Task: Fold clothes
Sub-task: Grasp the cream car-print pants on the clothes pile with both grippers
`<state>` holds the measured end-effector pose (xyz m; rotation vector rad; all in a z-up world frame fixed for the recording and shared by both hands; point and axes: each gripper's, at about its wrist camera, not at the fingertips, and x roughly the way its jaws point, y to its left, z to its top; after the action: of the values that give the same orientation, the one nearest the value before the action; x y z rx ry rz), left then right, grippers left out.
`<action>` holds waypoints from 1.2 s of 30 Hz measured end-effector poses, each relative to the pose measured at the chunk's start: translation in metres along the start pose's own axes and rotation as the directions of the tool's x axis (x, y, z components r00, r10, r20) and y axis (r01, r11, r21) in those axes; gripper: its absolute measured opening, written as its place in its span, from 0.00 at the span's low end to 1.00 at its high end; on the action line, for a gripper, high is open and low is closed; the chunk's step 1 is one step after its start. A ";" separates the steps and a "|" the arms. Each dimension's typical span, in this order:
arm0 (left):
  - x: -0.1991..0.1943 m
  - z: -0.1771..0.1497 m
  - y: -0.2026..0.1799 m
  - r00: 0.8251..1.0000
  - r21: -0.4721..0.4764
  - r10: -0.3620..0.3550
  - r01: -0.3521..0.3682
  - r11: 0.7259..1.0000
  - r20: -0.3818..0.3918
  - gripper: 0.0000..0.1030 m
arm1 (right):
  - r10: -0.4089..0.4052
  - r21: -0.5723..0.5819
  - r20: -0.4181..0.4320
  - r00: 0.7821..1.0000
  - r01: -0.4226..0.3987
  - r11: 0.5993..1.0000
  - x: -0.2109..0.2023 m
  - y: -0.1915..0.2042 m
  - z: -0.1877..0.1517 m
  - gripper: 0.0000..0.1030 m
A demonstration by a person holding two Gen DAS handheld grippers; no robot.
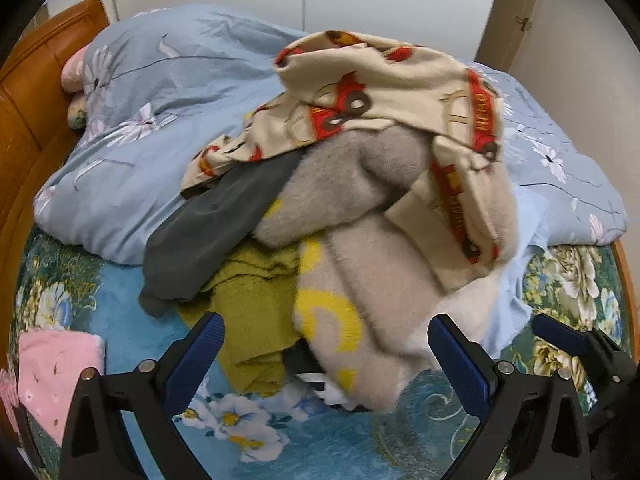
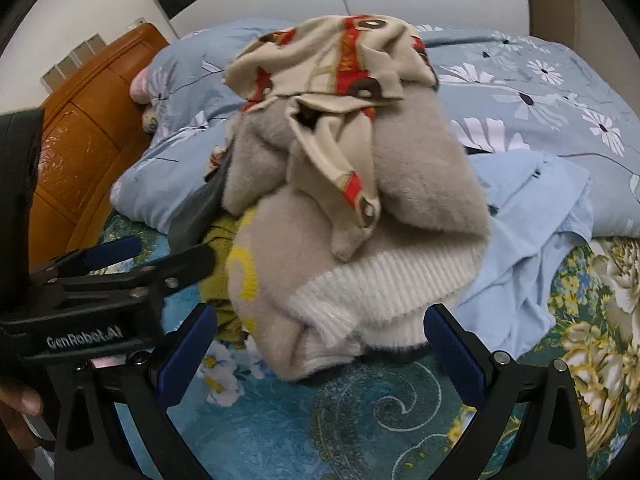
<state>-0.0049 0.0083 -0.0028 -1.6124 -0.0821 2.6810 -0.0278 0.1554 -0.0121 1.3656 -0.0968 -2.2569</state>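
Two grippers, both spread wide and holding nothing: left gripper (image 1: 326, 346) and right gripper (image 2: 320, 332) sit low in front of a clothes pile (image 1: 360, 184) on the bed (image 2: 360, 412). Fire-truck print garment (image 1: 400, 80) tops the pile, grey fleece (image 2: 420, 184) under it, olive cloth (image 1: 256, 304) at the bottom left. Folded pink item (image 1: 56, 364) lies apart at the left.
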 end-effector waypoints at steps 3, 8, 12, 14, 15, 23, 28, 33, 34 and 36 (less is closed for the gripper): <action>-0.005 0.003 -0.011 0.999 0.046 0.014 -0.015 0.999 0.029 1.00 | -0.004 0.000 -0.002 1.000 0.004 1.000 0.000 0.000 0.001 1.00; -0.009 0.009 -0.016 0.999 0.068 -0.008 0.005 0.998 0.045 1.00 | 0.011 0.018 0.007 1.000 -0.012 1.000 -0.004 -0.008 0.002 1.00; -0.010 0.011 -0.017 0.999 0.081 -0.006 0.002 0.997 0.050 1.00 | 0.042 0.039 0.002 0.999 -0.042 0.998 -0.010 -0.014 0.005 1.00; -0.009 0.012 -0.018 0.999 0.083 -0.005 0.002 0.997 0.047 1.00 | 0.028 0.038 0.002 1.000 -0.028 0.999 -0.009 -0.014 0.006 1.00; -0.009 0.012 -0.018 0.999 0.082 -0.007 0.003 0.997 0.047 1.00 | 0.020 0.035 0.001 1.000 -0.020 0.999 -0.009 -0.014 0.006 1.00; -0.005 0.012 -0.018 0.999 0.075 0.011 -0.014 0.997 0.049 1.00 | -0.005 0.042 -0.015 1.000 0.006 0.999 -0.001 -0.021 0.003 1.00; -0.006 0.031 -0.010 0.997 0.064 -0.016 0.012 0.998 0.069 1.00 | -0.041 0.064 -0.028 0.999 0.042 0.997 0.000 -0.035 -0.006 1.00; -0.004 0.092 -0.007 0.993 0.000 -0.095 0.095 0.995 0.065 1.00 | -0.116 0.072 -0.029 0.993 0.118 0.990 -0.011 -0.051 -0.017 1.00; -0.004 0.103 -0.014 0.993 -0.002 -0.095 0.095 0.995 0.072 1.00 | -0.121 0.081 -0.041 0.992 0.124 0.989 -0.013 -0.054 -0.019 1.00; -0.004 0.125 -0.032 0.987 0.024 -0.131 0.129 0.991 0.097 1.00 | -0.129 0.098 -0.056 0.990 0.134 0.986 -0.016 -0.060 -0.022 1.00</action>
<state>-0.1138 0.0353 0.0603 -1.4169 -0.1582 2.6523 -0.0258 0.2193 -0.0287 1.5209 -0.1087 -2.3526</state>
